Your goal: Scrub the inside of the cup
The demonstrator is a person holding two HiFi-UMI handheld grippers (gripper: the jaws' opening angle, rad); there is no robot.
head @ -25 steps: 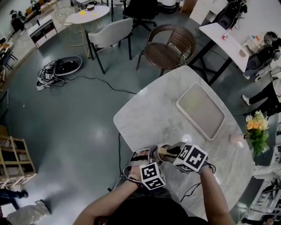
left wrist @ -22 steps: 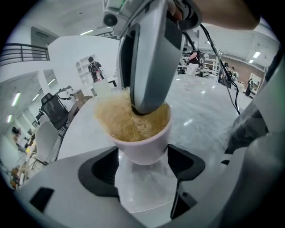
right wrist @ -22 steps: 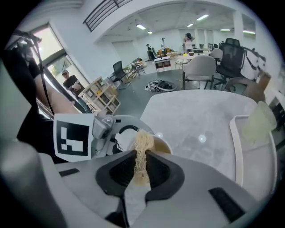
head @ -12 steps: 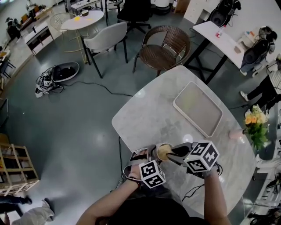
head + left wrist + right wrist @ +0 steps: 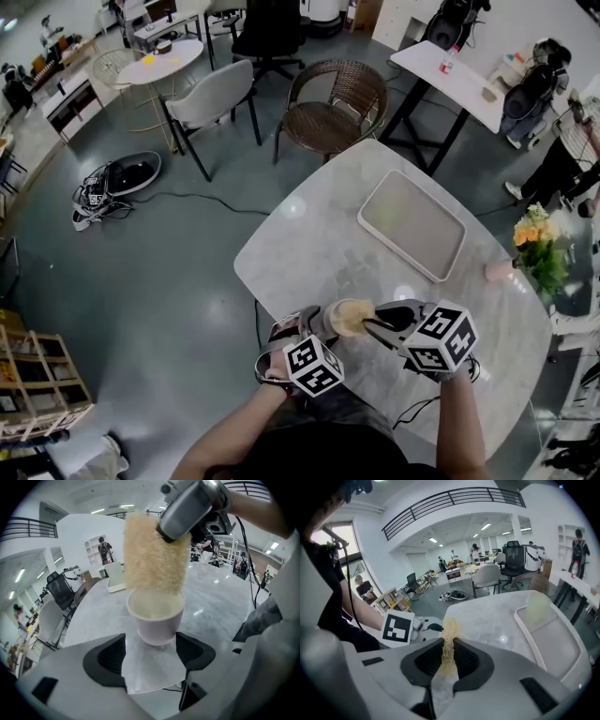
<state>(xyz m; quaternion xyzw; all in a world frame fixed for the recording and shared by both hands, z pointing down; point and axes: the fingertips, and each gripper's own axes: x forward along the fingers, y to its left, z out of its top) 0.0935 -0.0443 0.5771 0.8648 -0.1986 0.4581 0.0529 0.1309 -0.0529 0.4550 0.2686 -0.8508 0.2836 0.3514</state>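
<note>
A white cup [image 5: 157, 620] sits between the jaws of my left gripper [image 5: 150, 651], which is shut on its lower part. In the head view the cup [image 5: 330, 321] is held over the near part of the marble table [image 5: 309, 244]. My right gripper [image 5: 449, 656] is shut on a tan, fibrous scrub sponge [image 5: 449, 630]. The sponge [image 5: 152, 555] hangs over the cup's mouth, its lower edge at the rim. In the head view the right gripper [image 5: 380, 323] is just to the right of the cup, with the sponge [image 5: 353, 316] between them.
A white rectangular tray [image 5: 412, 225] lies on the far right of the table. A small pink cup [image 5: 497, 271] and a bunch of flowers [image 5: 536, 248] stand at the right edge. A wicker chair [image 5: 328, 108] is beyond the table. Cables lie on the floor at left.
The right gripper has drawn back to the right and lifted the sponge from inside the cup to its rim. The left gripper still holds the cup.
</note>
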